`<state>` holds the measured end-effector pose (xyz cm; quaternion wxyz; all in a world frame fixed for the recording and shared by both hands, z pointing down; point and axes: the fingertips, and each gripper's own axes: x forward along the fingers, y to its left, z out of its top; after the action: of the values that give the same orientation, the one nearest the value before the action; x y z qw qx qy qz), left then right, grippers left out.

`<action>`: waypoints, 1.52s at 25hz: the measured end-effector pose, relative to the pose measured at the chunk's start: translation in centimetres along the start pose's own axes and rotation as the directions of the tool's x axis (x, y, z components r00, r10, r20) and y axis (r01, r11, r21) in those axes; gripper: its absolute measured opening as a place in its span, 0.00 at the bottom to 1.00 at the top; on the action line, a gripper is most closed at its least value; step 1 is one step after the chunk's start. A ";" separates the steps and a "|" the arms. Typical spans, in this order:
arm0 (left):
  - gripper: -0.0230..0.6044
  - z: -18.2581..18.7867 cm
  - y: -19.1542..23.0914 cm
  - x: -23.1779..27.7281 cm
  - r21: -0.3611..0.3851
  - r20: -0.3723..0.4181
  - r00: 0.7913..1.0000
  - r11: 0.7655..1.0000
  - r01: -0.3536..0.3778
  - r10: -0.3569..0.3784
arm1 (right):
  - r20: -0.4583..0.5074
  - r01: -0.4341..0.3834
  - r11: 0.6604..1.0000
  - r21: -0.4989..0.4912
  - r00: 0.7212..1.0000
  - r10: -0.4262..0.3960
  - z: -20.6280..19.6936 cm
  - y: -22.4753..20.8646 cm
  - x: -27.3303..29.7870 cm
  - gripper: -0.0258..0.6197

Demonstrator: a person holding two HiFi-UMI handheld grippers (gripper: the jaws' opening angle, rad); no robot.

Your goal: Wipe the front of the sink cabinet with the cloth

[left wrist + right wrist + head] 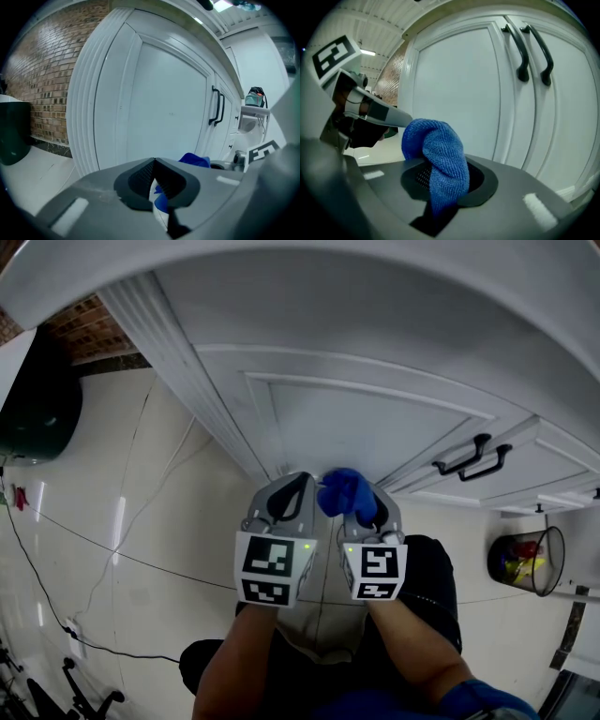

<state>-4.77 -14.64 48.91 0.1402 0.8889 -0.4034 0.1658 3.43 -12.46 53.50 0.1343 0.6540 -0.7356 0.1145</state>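
The white sink cabinet door point(375, 418) fills the head view just ahead of both grippers, which are held side by side close to its lower edge. My right gripper point(361, 498) is shut on a bunched blue cloth point(345, 493), which bulges out of its jaws point(438, 154) a short way off the door panel point(459, 84). My left gripper point(292, 486) is shut with nothing in it; its pads meet at the tip point(154, 161). Past them a bit of the blue cloth point(194, 160) shows. Two dark handles point(473, 457) sit to the right.
A wire waste basket point(527, 561) stands on the tiled floor at the right. A dark green round bin point(37, 409) is at the left by a brick wall point(47, 70). Thin cables point(56, 615) run across the floor. A fluted cabinet corner post point(86, 103) is at the left.
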 end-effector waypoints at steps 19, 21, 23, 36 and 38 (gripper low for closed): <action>0.05 -1.3 -2.5 2.8 0.034 -0.044 0.993 0.993 0.112 -0.111 | 0.193 -0.126 0.991 0.041 0.974 0.116 7.9 -0.9 -7.3 0.18; 0.05 0.0 -3.5 2.5 0.047 0.007 0.990 0.989 0.141 -0.142 | 0.293 -0.118 0.993 0.022 0.950 0.106 11.9 -1.6 -9.8 0.17; 0.05 1.2 -4.5 2.0 0.058 0.058 0.985 0.986 0.158 -0.161 | 0.397 -0.089 0.996 -0.015 0.914 0.088 16.1 -2.4 -12.0 0.17; 0.05 3.3 -6.3 0.8 0.135 0.136 0.977 0.980 0.146 -0.165 | 0.575 0.158 0.982 -0.102 0.815 -0.071 24.6 -6.6 -15.2 0.17; 0.05 3.3 -5.6 0.9 0.123 0.136 0.980 0.984 0.132 -0.148 | 0.522 0.135 0.986 -0.098 0.850 -0.065 22.3 -6.0 -13.9 0.17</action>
<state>0.64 -12.93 45.62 0.0715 0.9313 -0.3388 0.1133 9.79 -7.94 27.72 -0.0197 0.6878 -0.7154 -0.1211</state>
